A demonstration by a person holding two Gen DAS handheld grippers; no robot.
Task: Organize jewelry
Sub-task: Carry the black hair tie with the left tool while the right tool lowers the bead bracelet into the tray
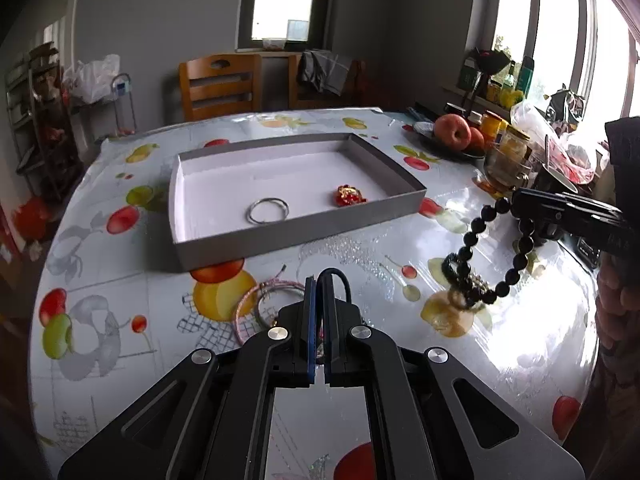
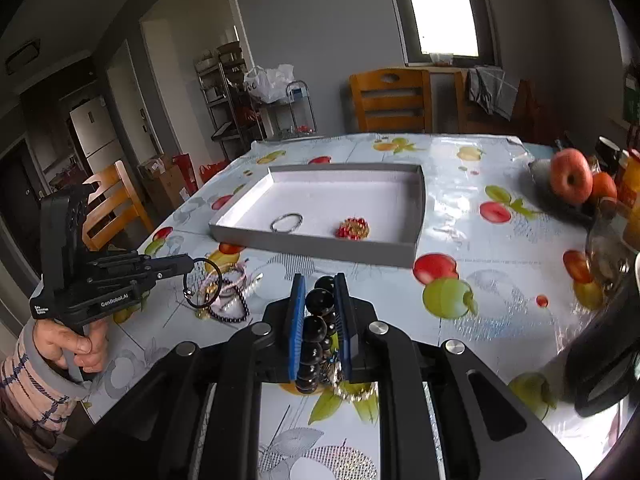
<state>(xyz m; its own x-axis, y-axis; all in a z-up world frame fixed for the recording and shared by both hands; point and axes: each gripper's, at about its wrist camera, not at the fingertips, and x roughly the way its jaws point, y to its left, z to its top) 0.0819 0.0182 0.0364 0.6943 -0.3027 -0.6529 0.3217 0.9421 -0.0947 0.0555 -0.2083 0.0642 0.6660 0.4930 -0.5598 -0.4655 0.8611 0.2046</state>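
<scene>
A grey cardboard tray (image 1: 396,208) (image 2: 320,246) with a white floor lies on the table. In it are a silver bangle (image 1: 267,210) (image 2: 286,222) and a red-and-gold ornament (image 1: 350,195) (image 2: 353,228). My right gripper (image 2: 320,292) (image 1: 516,202) is shut on a black bead bracelet (image 1: 476,236) (image 2: 318,320), which hangs above the table right of the tray. My left gripper (image 1: 319,284) (image 2: 192,266) is shut on a thin black ring (image 2: 203,282) lifted from a pile of pink, pearl and dark bracelets (image 1: 264,304) (image 2: 230,300).
The fruit-print tablecloth (image 1: 120,264) covers the table. A plate with apples (image 1: 452,132) (image 2: 572,176), jars (image 1: 508,140) and a glass (image 2: 608,252) crowd the right side. Wooden chairs (image 1: 220,84) (image 2: 390,100) stand behind the table.
</scene>
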